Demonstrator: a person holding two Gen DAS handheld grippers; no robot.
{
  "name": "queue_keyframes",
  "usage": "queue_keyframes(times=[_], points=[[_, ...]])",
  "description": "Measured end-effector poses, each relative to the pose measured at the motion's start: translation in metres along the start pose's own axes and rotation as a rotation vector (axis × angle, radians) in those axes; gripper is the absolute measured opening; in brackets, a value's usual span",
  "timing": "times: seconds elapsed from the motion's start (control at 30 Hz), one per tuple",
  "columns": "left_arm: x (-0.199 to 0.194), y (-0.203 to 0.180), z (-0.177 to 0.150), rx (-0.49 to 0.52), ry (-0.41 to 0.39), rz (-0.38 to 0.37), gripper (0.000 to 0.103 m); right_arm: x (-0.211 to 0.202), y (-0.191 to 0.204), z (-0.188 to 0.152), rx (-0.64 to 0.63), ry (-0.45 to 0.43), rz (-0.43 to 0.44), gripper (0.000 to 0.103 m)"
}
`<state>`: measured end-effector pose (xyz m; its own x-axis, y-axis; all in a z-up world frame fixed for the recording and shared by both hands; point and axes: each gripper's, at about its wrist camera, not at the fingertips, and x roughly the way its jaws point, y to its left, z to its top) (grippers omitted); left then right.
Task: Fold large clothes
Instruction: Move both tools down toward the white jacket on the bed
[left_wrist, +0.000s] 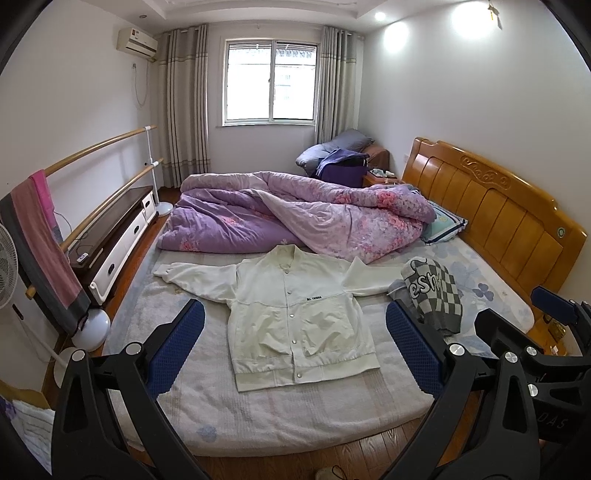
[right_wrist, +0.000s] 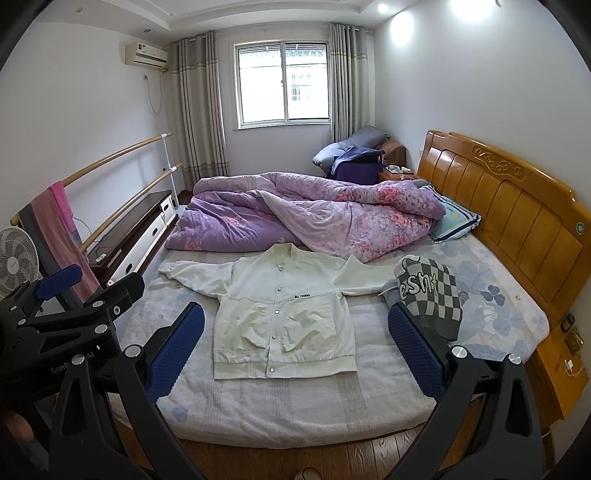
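Observation:
A white button-front jacket (left_wrist: 295, 317) lies flat and face up on the bed, sleeves spread to both sides; it also shows in the right wrist view (right_wrist: 280, 314). My left gripper (left_wrist: 295, 350) is open and empty, held above the foot of the bed in front of the jacket's hem. My right gripper (right_wrist: 295, 350) is open and empty too, at about the same distance from the jacket. The right gripper (left_wrist: 546, 343) shows at the right edge of the left wrist view, and the left gripper (right_wrist: 62, 310) at the left edge of the right wrist view.
A grey-and-white checkered garment (left_wrist: 432, 291) lies bunched over the jacket's right sleeve end. A purple floral duvet (left_wrist: 295, 214) is heaped behind the jacket. A wooden headboard (left_wrist: 491, 214) stands on the right. A low cabinet (left_wrist: 118, 236), rails and a fan (left_wrist: 7, 269) stand on the left.

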<state>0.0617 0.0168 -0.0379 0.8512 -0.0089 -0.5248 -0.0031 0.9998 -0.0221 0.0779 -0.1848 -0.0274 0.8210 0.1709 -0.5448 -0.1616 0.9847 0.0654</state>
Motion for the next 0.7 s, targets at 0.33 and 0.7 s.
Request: queue_keyframes(times=[0.33,0.7], points=[[0.078,-0.014,0.037,-0.022,0.015,0.069,0.098,0.074,-0.027,0.036,-0.019,-0.010,0.070,0.096],[0.199,-0.041,0.109,-0.109,0.074,0.148,0.098,0.189,-0.076,0.110,-0.087,0.008,0.174,0.096]])
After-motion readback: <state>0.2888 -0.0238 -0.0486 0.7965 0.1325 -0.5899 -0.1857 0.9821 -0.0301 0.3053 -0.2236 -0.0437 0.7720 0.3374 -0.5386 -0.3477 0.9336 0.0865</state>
